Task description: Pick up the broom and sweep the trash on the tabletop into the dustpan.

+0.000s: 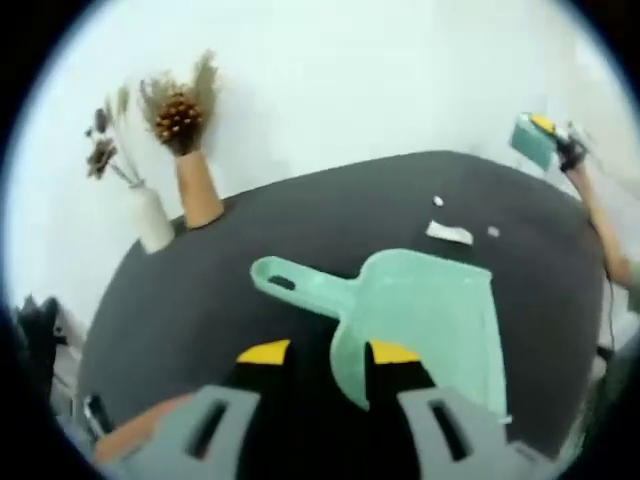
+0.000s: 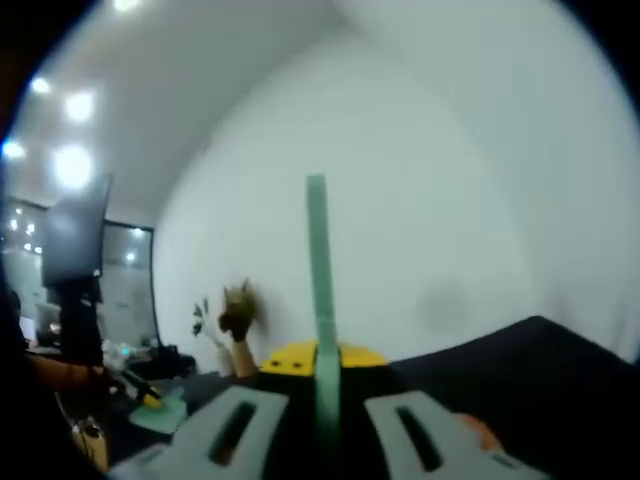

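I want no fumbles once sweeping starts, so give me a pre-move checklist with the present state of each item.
1. Broom handle between the right gripper jaws: ok, held upright.
2. Broom bristles: cannot tell, below the view.
3. Green dustpan flat on the black tabletop: ok.
4. Left gripper holding the dustpan: not ok, open, pan's rear edge by one jaw.
5. White paper scraps visible beyond the pan: ok.
6. Vases away from the scraps: ok.
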`<action>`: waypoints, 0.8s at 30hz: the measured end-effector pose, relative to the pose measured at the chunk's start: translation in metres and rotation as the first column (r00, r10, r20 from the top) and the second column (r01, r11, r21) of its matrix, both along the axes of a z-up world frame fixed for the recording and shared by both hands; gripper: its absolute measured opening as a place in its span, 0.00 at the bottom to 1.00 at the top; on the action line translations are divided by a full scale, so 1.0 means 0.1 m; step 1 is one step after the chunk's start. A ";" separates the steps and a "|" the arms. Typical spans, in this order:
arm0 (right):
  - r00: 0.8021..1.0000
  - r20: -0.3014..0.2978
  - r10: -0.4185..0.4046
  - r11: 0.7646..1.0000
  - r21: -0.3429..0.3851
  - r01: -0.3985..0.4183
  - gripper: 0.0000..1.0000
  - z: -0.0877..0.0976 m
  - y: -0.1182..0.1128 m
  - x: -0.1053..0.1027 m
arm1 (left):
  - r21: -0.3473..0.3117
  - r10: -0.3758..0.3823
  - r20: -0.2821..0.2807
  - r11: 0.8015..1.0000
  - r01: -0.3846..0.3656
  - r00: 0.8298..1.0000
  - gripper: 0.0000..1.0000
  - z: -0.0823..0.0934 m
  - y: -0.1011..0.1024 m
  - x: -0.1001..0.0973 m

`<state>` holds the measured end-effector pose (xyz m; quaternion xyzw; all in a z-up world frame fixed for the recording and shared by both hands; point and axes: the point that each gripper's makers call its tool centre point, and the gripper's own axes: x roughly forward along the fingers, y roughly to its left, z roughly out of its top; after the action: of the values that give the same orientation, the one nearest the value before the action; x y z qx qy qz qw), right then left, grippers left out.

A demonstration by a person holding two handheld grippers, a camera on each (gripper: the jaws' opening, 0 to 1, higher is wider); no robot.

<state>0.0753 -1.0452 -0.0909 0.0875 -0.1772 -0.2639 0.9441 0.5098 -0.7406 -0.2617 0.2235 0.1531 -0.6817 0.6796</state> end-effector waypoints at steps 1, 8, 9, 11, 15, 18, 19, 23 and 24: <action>1.000 0.009 0.002 1.000 0.006 -0.002 0.04 0.00 0.00 -0.01 | -0.007 -0.034 0.005 0.999 0.034 0.999 0.30 0.02 -0.01 -0.04; 1.000 0.015 0.000 1.000 0.023 0.000 0.04 -0.01 -0.02 -0.01 | 0.030 -0.091 -0.011 0.995 0.092 0.996 0.26 0.00 -0.09 -0.06; 1.000 0.011 -0.002 1.000 0.022 0.002 0.04 -0.02 -0.01 -0.01 | 0.039 -0.101 -0.004 0.994 0.101 0.995 0.26 -0.02 -0.10 -0.07; 1.000 0.004 -0.003 1.000 0.020 0.003 0.04 -0.02 -0.01 0.01 | 0.051 -0.104 -0.007 0.993 0.104 0.995 0.25 -0.05 -0.12 -0.08; 1.000 -0.005 -0.002 1.000 0.019 0.002 0.04 -0.04 -0.01 0.03 | 0.072 -0.108 -0.002 0.992 0.108 0.994 0.19 -0.08 -0.11 -0.08; 1.000 -0.005 -0.001 1.000 0.019 0.001 0.04 -0.04 -0.01 0.03 | 0.070 -0.073 0.013 0.995 0.072 0.997 0.07 -0.07 -0.11 -0.01; 1.000 -0.004 -0.001 1.000 0.019 0.001 0.04 -0.04 -0.01 0.03 | 0.069 -0.077 0.014 0.995 0.076 0.997 0.07 -0.07 -0.10 -0.02; 1.000 -0.001 0.000 1.000 0.018 0.000 0.04 -0.04 -0.01 0.03 | 0.055 -0.062 0.020 0.997 0.061 0.998 0.06 -0.06 -0.11 -0.04; 1.000 0.000 0.001 1.000 0.018 -0.001 0.04 -0.03 -0.01 0.03 | 0.048 -0.045 0.014 0.998 0.044 0.999 0.06 -0.05 -0.12 -0.04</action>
<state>0.0782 -1.0463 -0.0943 0.0962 -0.1748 -0.2651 0.9434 0.5060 -0.7526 -0.2669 0.2482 0.1591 -0.6912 0.6598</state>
